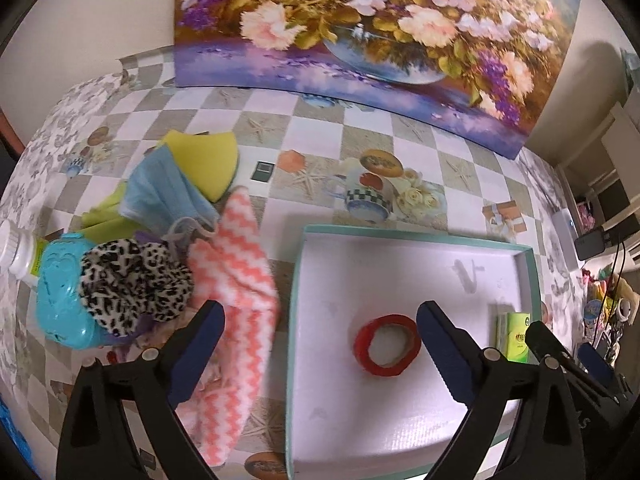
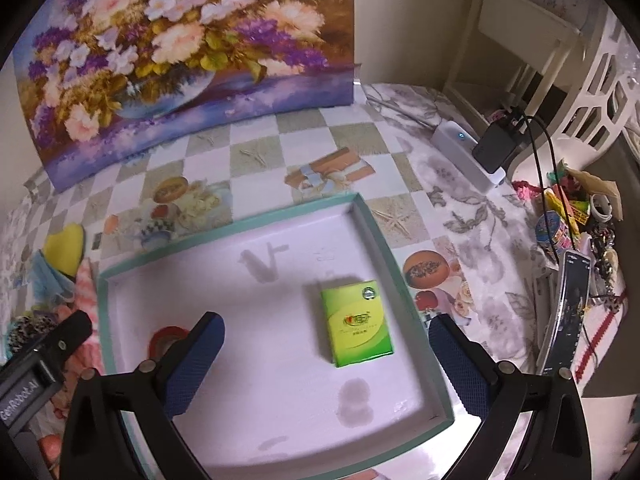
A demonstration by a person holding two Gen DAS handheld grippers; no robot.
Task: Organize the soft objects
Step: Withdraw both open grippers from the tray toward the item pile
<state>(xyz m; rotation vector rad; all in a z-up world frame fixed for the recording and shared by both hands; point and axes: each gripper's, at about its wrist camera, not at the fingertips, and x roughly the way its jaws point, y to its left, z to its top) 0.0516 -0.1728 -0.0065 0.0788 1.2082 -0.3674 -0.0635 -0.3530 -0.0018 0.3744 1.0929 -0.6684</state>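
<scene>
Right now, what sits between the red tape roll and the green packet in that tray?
Nothing: only bare white tray floor separates the red tape roll from the green packet, clearest in the right wrist view.

The room was lit softly, with a purple tint over everything. The white floor of the box (image 2: 256, 360) was made bright, and a little shine was seen near its front corner. A dark shadow was thrown behind the green pack (image 2: 356, 324). Straight lines were bent near the edges, and the corners were blacked out. The striped cloth (image 1: 236, 280) was blurred.
</scene>
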